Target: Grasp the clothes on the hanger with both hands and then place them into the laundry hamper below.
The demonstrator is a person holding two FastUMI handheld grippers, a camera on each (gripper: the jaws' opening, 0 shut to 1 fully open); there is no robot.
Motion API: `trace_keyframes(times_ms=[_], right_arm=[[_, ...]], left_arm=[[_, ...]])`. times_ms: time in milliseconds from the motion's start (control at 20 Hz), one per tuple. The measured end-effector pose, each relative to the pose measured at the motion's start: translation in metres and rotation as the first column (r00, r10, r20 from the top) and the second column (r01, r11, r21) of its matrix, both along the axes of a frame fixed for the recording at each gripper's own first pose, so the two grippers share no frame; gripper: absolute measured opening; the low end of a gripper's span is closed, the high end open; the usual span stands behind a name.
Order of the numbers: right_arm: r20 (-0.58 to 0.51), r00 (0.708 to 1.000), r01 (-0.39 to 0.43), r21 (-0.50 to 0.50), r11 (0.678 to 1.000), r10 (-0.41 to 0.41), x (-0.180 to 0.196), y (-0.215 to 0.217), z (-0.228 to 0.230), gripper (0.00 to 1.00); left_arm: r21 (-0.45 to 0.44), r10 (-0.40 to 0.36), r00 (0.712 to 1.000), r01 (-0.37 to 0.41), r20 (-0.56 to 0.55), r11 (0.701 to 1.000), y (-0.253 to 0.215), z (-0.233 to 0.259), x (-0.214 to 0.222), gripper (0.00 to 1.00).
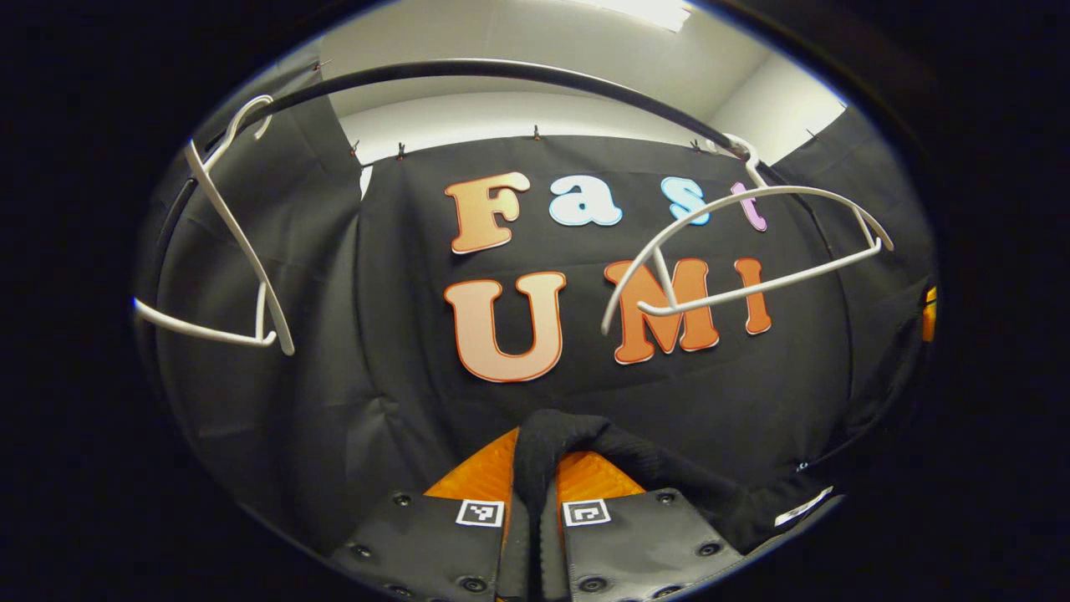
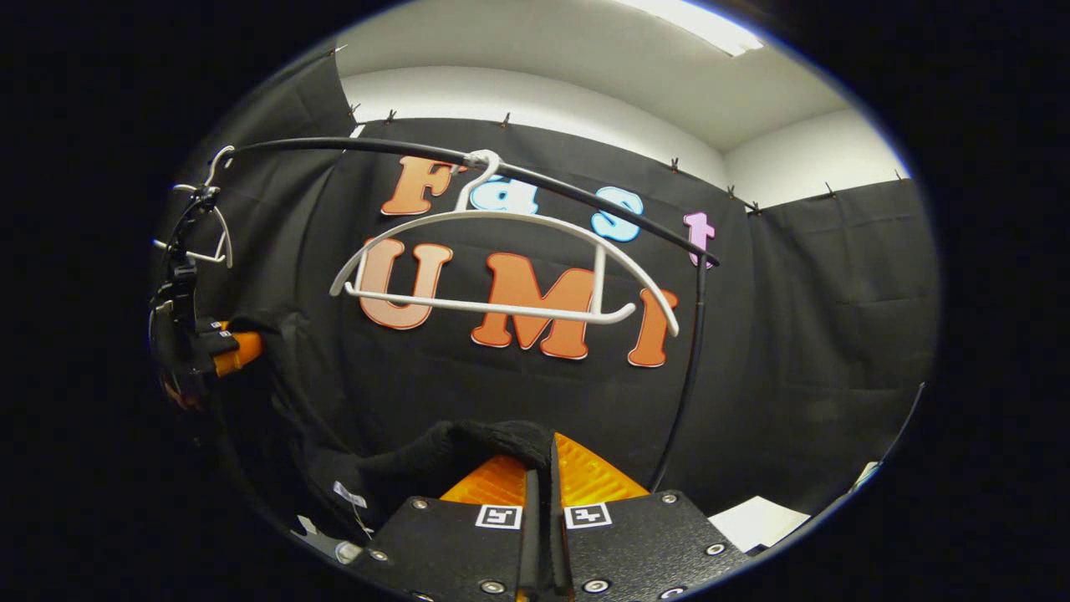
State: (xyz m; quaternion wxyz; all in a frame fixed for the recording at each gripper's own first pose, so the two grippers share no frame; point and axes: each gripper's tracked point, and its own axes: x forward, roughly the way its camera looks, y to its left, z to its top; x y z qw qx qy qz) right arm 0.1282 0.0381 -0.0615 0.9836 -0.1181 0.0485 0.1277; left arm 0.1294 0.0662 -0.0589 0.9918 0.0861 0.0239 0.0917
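Observation:
A black garment [image 1: 669,481] hangs off the hanger, stretched between my two grippers. In the left gripper view, my left gripper [image 1: 535,460] is shut on a fold of it, and the cloth trails away to the right. In the right gripper view, my right gripper [image 2: 547,458] is shut on another fold of the black garment [image 2: 443,451], which sags to the left with small white tags showing. The left gripper [image 2: 213,347] appears far off at the left edge there. A bare white hanger [image 2: 501,272] hangs on the black rail [image 2: 585,191] just above and ahead.
The rail [image 1: 501,71] arcs overhead with a bare white hanger [image 1: 752,251] at its right and another tilted white hanger [image 1: 234,242] at its left. A further white hanger [image 2: 209,221] hangs at the rail's left end. A white flat thing [image 2: 761,520] lies low right.

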Motion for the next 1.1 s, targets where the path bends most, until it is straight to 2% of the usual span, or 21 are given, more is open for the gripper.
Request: trace_keyframes(times_ms=[150,250,500,600,750,1000,1100], right_arm=[[-0.046,0.997,-0.059,0.004,0.998,0.059,-0.018,0.024,-0.025,0.05],[-0.089,0.991,-0.096,0.003,0.995,0.096,-0.03,0.039,-0.045,0.05],[-0.217,0.97,-0.104,0.028,0.994,0.107,-0.058,0.045,-0.097,0.05],[-0.278,0.955,-0.09,0.042,0.995,0.099,-0.07,0.046,-0.128,0.06],[-0.366,0.928,-0.077,-0.001,0.997,0.071,-0.092,0.037,-0.179,0.07],[-0.506,0.862,-0.033,0.001,0.999,0.029,-0.122,0.026,-0.249,0.07],[-0.555,0.832,-0.02,-0.019,1.0,0.006,-0.131,0.02,-0.274,0.08]], left_arm=[[-0.02,-0.01,0.998,0.009,-0.069,1.0,-0.012,-0.028,-0.024,0.1],[-0.033,-0.019,0.994,0.016,-0.111,0.999,-0.019,-0.049,-0.039,0.12],[-0.158,-0.084,0.959,0.042,-0.272,0.987,-0.043,-0.121,-0.083,0.12],[-0.184,-0.084,0.933,0.02,-0.349,0.983,-0.041,-0.153,-0.099,0.12],[-0.249,-0.104,0.891,-0.01,-0.442,0.969,-0.044,-0.19,-0.125,0.12],[-0.25,-0.118,0.823,-0.031,-0.556,0.968,-0.047,-0.232,-0.153,0.12],[-0.256,-0.128,0.784,-0.041,-0.607,0.966,-0.047,-0.252,-0.165,0.12]])
